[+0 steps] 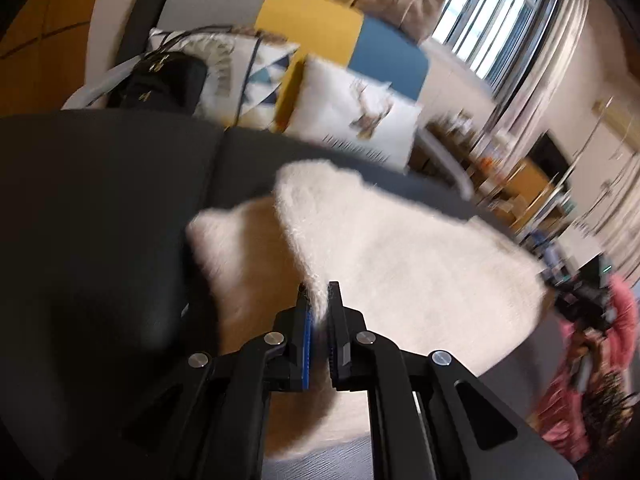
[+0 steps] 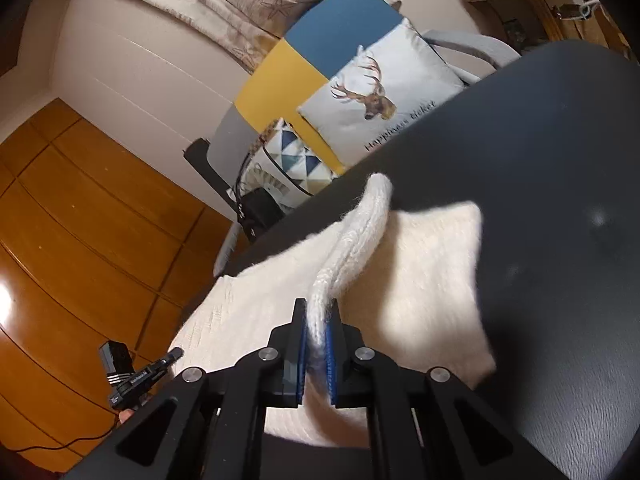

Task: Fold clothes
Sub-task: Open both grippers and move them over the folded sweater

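Sweater (image 1: 400,248), soft, light and floppy, lies at frame centre on the dark table (image 1: 100,200); I have each hand-held gripper, left (image 1: 319,300) and right (image 2: 318,316), pinching its edge.

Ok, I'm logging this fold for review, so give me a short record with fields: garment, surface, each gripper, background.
garment: cream knit sweater, partly lifted
surface: dark table
left gripper: jaws shut on a sweater edge
right gripper: jaws shut on a ribbed sweater edge
background: deer cushion, wooden floor
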Demonstrator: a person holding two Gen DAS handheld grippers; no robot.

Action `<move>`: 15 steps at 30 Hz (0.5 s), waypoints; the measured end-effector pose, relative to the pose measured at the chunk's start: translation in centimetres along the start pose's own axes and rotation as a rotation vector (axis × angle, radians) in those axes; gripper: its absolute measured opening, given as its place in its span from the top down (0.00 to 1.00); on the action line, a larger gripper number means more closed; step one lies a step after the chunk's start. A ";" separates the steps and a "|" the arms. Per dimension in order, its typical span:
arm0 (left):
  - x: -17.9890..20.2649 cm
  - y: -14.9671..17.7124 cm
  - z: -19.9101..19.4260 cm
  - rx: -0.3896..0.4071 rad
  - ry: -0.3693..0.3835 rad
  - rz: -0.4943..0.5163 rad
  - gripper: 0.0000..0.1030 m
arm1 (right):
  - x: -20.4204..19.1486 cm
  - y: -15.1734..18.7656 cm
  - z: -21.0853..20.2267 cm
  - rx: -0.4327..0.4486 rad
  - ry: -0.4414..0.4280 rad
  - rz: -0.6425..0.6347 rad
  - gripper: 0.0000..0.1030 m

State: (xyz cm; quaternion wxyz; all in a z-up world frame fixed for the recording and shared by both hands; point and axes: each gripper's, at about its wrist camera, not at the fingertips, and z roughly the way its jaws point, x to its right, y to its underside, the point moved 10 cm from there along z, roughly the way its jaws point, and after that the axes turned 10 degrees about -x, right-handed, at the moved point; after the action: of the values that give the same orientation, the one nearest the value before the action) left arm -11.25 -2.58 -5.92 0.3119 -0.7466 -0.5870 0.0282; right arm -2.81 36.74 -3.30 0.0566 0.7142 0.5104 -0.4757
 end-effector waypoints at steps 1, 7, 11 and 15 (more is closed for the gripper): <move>-0.6 0.8 0.7 -0.023 -0.028 -0.003 0.94 | 0.6 0.5 0.0 -0.004 0.005 0.013 0.94; -1.0 1.2 0.8 0.013 -0.096 0.012 0.87 | 6.4 4.2 1.4 -0.066 0.111 0.116 0.91; 0.1 -1.5 -3.1 0.218 -0.269 0.050 0.79 | 5.8 2.0 -2.0 0.095 0.166 0.134 0.77; 3.5 -4.7 -2.7 0.276 -0.261 0.093 0.66 | 1.4 -1.5 -2.2 0.143 0.318 -0.084 0.77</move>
State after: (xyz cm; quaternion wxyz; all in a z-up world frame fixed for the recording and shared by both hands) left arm -13.13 -0.09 -0.26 0.3308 -0.7132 -0.5778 0.2195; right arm -2.58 39.65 -2.47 -0.0958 0.7606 0.5073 -0.3937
